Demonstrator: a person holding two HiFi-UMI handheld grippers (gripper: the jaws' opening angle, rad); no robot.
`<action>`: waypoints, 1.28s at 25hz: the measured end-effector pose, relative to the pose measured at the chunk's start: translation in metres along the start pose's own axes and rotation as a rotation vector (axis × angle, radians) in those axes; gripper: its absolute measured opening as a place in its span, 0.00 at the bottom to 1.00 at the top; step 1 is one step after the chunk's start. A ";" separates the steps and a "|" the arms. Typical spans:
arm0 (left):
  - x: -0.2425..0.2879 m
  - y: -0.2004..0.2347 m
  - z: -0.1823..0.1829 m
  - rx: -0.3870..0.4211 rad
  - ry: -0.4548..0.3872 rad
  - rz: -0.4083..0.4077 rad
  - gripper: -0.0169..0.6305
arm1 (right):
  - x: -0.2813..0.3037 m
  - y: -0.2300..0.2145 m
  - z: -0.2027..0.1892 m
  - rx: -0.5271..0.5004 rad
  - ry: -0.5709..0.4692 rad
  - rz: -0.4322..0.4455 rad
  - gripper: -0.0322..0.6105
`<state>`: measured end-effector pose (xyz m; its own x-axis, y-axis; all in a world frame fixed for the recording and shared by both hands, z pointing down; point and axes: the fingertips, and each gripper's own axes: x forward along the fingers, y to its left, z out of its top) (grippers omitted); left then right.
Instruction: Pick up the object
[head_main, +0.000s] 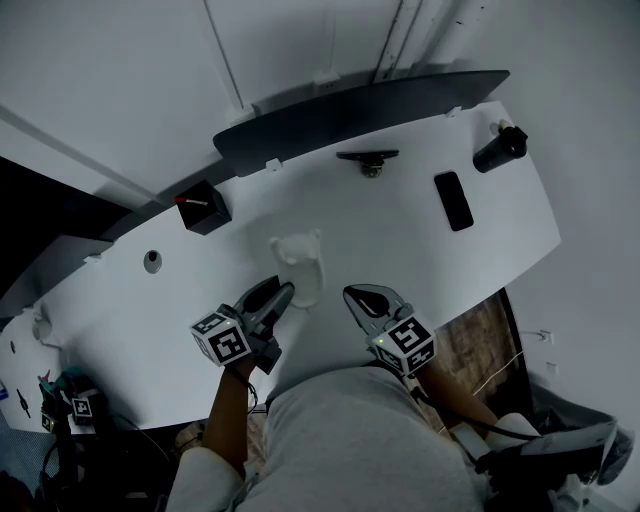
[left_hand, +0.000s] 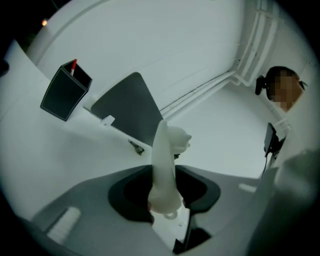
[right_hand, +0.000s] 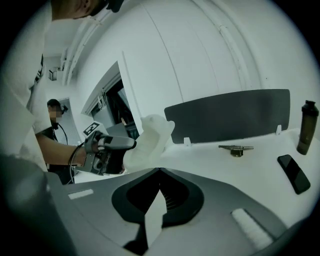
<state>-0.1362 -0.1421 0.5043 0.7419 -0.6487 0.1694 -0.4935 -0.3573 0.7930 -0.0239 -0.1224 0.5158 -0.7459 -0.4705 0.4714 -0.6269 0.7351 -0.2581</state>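
Observation:
A white moulded figure (head_main: 298, 262) stands upright near the front of the white desk (head_main: 400, 240). My left gripper (head_main: 275, 298) reaches it from the near left. In the left gripper view the figure (left_hand: 165, 165) rises between the two jaws of the left gripper (left_hand: 165, 192), which press on its lower part. The right gripper view shows the left gripper (right_hand: 112, 145) holding the figure (right_hand: 150, 140) from the side. Whether the base is off the desk I cannot tell. My right gripper (head_main: 362, 297) hangs just right of the figure, shut and empty, its jaws (right_hand: 159, 182) meeting.
A black pen holder (head_main: 205, 208) stands at the back left. A dark bottle (head_main: 500, 148) and a black phone (head_main: 453, 200) sit at the right. A small metal fitting (head_main: 368, 160) lies before the dark divider panel (head_main: 350, 115). The desk's front edge runs just below the grippers.

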 end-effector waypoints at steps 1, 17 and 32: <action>-0.002 -0.007 0.002 0.029 -0.003 -0.017 0.25 | -0.003 -0.001 0.006 0.017 -0.032 0.015 0.05; -0.024 -0.091 -0.005 0.304 0.034 -0.205 0.25 | -0.008 0.069 0.075 0.070 -0.145 0.512 0.44; -0.025 -0.078 -0.013 0.485 0.047 -0.032 0.20 | -0.002 0.076 0.070 -0.128 -0.140 0.413 0.28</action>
<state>-0.1103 -0.0897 0.4457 0.7742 -0.6054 0.1847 -0.6166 -0.6557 0.4357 -0.0855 -0.0995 0.4364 -0.9564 -0.1800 0.2300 -0.2439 0.9253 -0.2902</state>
